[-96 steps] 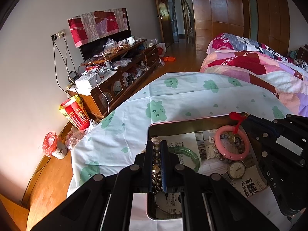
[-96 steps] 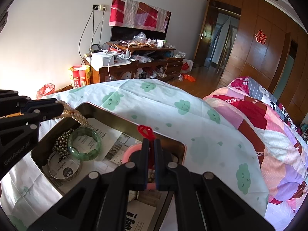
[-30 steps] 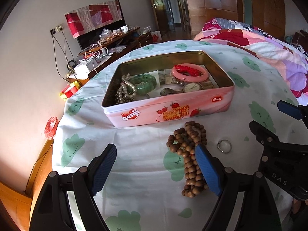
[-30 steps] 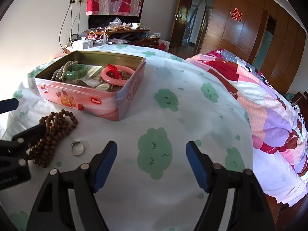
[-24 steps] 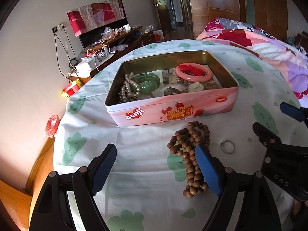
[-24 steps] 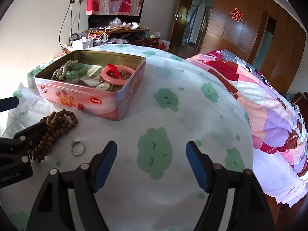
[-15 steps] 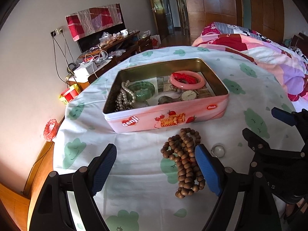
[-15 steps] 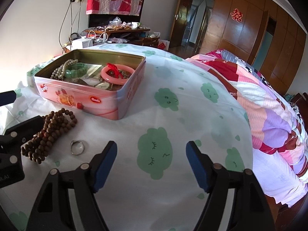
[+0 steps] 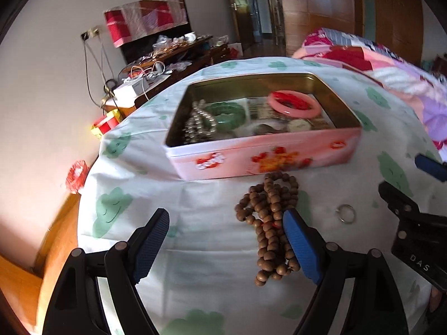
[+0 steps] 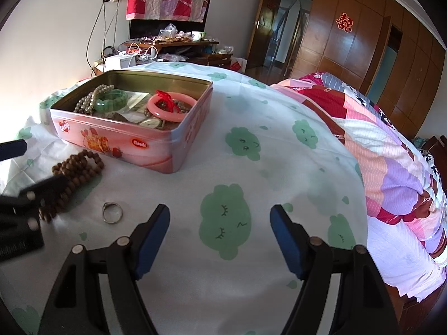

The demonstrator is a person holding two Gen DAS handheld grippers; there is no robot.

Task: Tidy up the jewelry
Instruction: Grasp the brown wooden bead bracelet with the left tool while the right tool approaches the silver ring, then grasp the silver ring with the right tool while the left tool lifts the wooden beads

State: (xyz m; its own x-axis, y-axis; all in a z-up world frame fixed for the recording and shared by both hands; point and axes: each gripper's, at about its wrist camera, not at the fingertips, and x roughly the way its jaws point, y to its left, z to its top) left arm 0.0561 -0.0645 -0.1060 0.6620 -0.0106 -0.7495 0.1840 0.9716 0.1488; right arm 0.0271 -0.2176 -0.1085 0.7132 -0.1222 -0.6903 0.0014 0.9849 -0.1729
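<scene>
Left hand-held gripper (image 9: 226,240): matte black plastic linkage arms, angular, with triangular cut-outs near base. Two fingers (image 9: 152,241) faced with blue textured pads. Round silver rivets at each arm joint.

Right hand-held gripper (image 10: 220,240): same build, black arms, blue pads on fingers (image 10: 287,241), silver pivot pins, triangular recesses low on both arms. Seen from left wrist camera, its black side plate bears white letters "DAS" and small silver screws.

brown bead string (image 9: 269,224) is lying bunched on the cloth at the pink tin's (image 9: 262,160) six o'clock; silver ring (image 9: 346,213) is resting at its three o'clock.
</scene>
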